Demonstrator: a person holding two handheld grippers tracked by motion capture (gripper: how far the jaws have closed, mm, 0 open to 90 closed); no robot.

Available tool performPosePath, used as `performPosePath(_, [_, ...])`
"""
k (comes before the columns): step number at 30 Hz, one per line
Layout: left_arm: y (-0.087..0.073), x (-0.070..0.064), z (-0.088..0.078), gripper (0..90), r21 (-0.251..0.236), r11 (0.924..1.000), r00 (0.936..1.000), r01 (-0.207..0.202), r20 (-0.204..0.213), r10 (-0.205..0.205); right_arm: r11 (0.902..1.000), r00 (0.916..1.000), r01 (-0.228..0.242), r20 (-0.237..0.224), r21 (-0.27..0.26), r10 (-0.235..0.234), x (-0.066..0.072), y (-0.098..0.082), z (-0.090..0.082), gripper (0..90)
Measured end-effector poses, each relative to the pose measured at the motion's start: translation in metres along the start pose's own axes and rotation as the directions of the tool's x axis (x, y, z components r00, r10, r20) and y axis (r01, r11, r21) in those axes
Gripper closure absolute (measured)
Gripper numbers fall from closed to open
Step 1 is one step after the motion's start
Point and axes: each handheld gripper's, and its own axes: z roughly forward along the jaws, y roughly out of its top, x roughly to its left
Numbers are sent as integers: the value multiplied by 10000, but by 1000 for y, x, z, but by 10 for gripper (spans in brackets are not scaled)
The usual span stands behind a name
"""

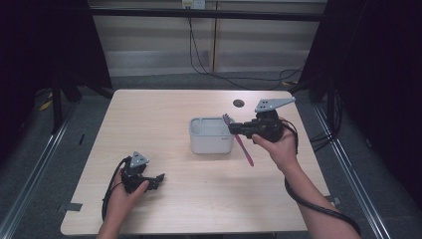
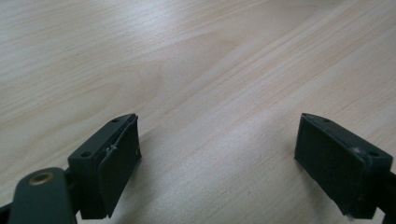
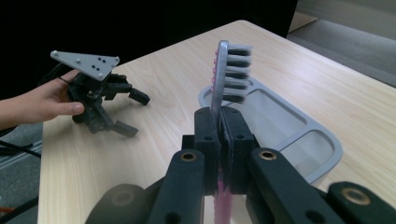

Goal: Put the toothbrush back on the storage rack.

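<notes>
A pink toothbrush [image 1: 243, 142] with dark bristles [image 3: 233, 72] is clamped by its neck in my right gripper [image 1: 238, 128], which hangs at the right rim of a white two-compartment holder [image 1: 211, 135]. In the right gripper view the brush head stands upright above the shut pads [image 3: 231, 128], with the holder [image 3: 299, 135] just beyond. My left gripper [image 1: 155, 180] rests on the table at the front left, jaws wide apart with bare wood between its pads [image 2: 119, 168]. The left gripper [image 3: 133, 112] also appears far off in the right gripper view.
The wooden table [image 1: 164, 114] has a small dark hole [image 1: 239, 103] near its far edge. Cables trail from both grippers off the front edge. Dark curtains and metal floor rails flank the table.
</notes>
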Motion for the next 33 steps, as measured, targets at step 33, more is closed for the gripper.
performPosePath(33, [0, 0, 0, 137, -42, 10000, 10000, 63, -3, -63, 9861, 9979, -500, 326, -1586, 558, -15, 18, -6, 862])
